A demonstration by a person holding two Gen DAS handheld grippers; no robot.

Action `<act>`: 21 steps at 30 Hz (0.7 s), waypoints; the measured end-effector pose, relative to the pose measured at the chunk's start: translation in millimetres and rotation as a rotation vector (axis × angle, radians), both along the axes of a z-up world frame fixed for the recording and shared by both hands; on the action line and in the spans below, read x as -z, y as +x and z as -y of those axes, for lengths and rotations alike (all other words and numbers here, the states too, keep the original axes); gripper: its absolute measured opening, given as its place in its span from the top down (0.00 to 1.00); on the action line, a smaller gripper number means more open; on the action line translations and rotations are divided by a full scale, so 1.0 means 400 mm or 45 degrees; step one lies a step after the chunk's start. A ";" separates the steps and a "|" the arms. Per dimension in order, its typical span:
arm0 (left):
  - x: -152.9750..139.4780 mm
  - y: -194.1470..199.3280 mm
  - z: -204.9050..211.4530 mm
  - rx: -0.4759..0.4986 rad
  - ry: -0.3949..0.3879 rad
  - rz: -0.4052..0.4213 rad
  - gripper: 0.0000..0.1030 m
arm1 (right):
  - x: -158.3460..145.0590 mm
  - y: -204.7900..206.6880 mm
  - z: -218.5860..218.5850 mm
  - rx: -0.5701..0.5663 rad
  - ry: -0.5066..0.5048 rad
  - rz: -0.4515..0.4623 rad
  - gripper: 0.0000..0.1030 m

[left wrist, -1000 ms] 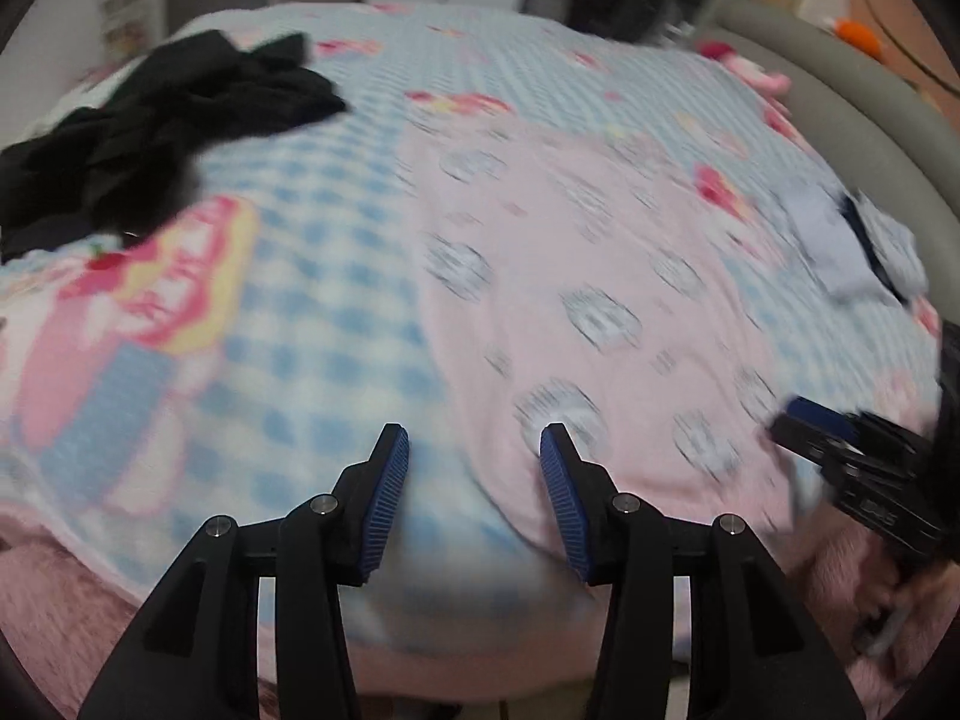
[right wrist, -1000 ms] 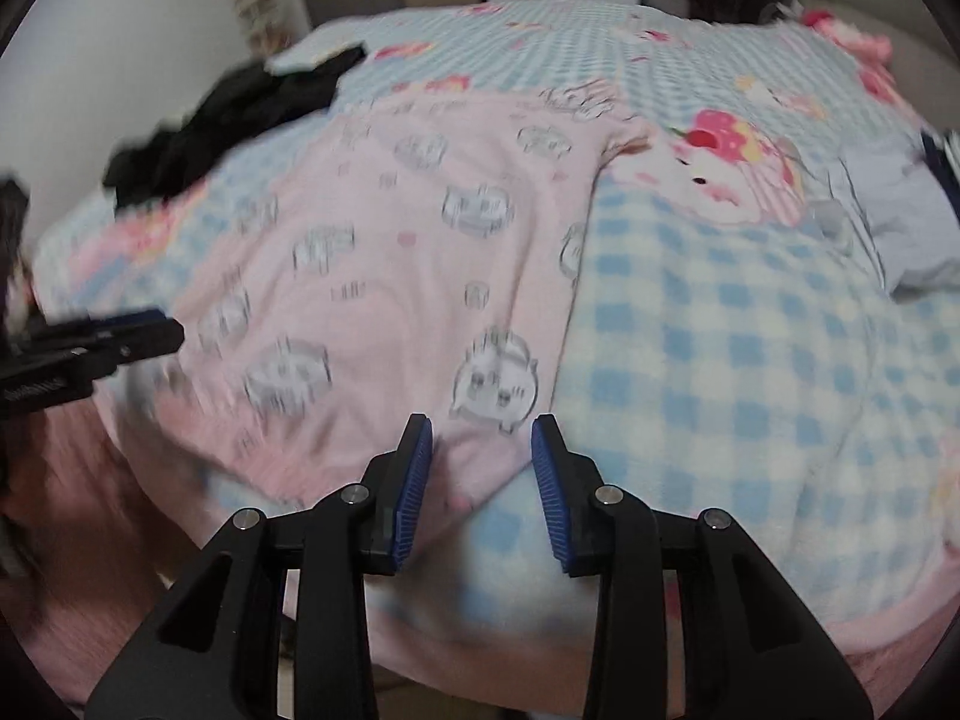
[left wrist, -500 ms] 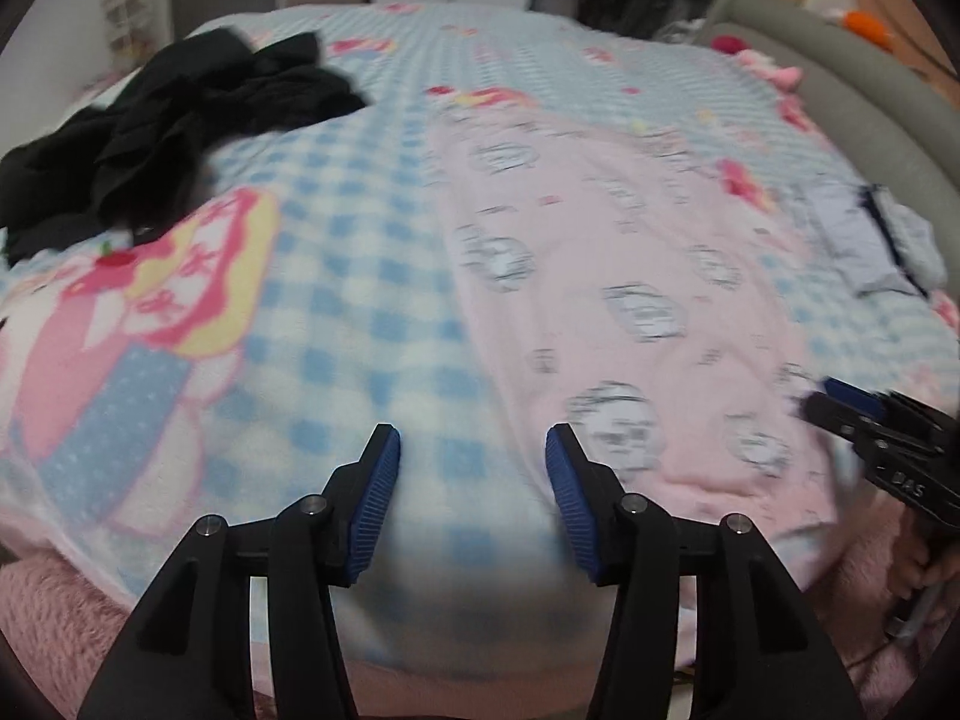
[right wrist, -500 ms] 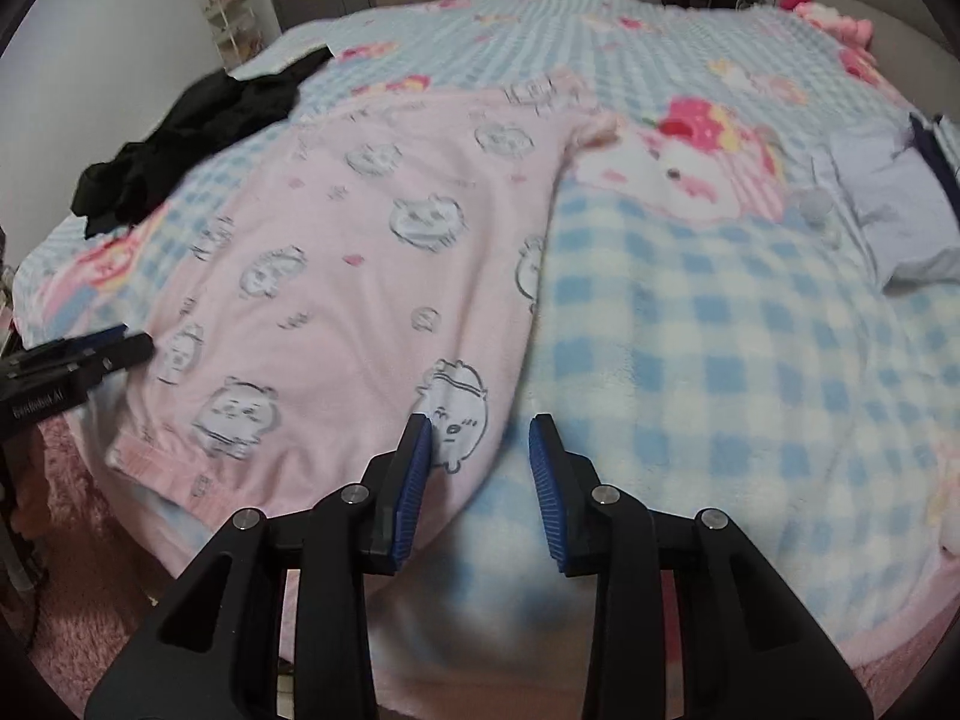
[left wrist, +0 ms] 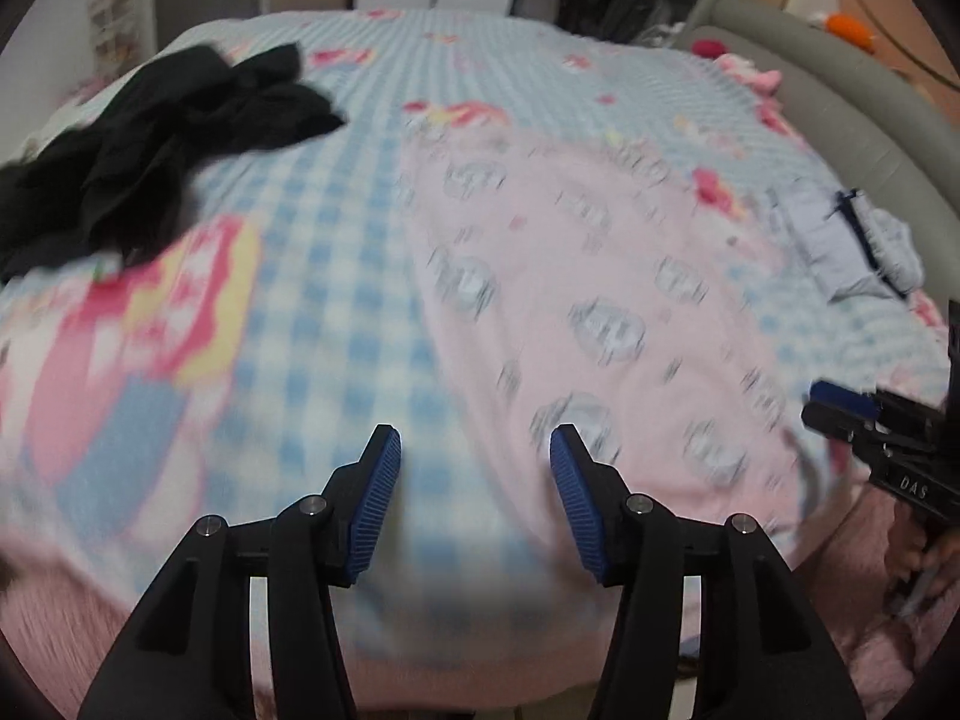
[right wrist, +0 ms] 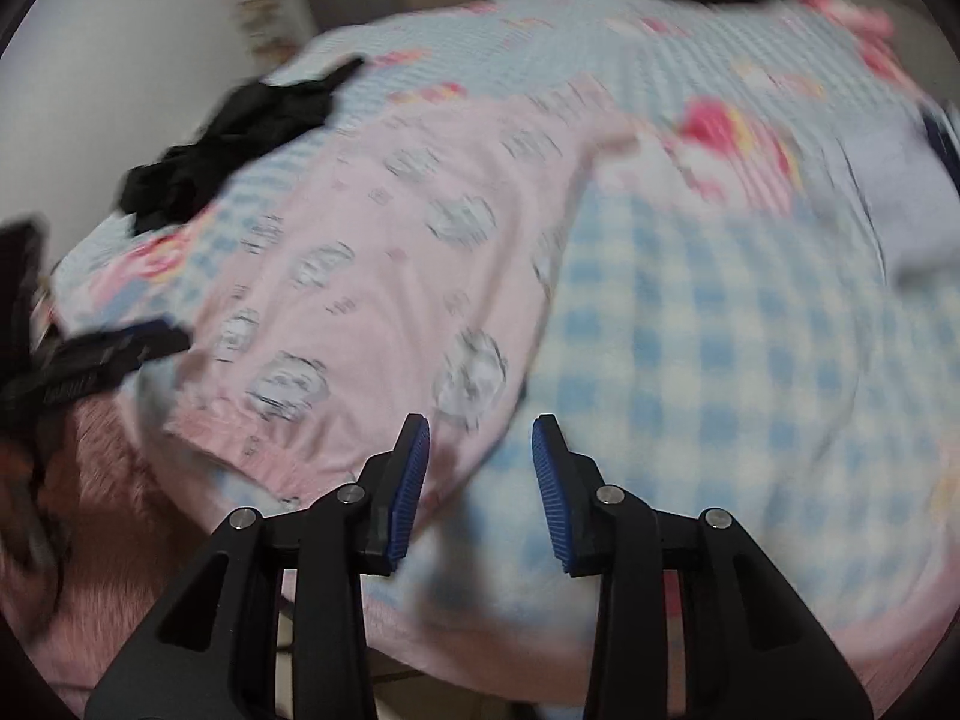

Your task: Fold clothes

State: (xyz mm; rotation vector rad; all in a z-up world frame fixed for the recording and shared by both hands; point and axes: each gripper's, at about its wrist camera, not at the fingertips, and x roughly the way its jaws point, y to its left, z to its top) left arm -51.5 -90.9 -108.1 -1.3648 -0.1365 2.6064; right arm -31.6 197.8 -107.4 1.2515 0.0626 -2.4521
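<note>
Left wrist view: my left gripper [left wrist: 474,450] is hovering at lower centre, jaws spread wide and holding nothing, over the checked blanket [left wrist: 336,300]. Beyond it, the pink garment [left wrist: 576,276] is lying flat through centre frame, with black clothes [left wrist: 156,144] heaped at upper left. Right wrist view: my right gripper [right wrist: 480,444] is gaping empty at lower centre, above the pink garment's near hem, which is blurring.
</note>
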 end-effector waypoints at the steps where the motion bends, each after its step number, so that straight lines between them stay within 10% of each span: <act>1: -0.016 -0.030 -0.007 0.028 -0.007 -0.011 0.48 | -0.022 -0.021 -0.002 -0.013 0.017 -0.030 0.66; 7: -0.064 -0.270 -0.097 0.190 -0.106 -0.098 0.48 | -0.081 -0.279 0.039 -0.045 0.093 -0.030 0.64; 21: 0.079 -0.603 -0.136 0.336 -0.254 0.033 0.46 | 0.063 -0.646 0.070 -0.018 0.190 0.135 0.68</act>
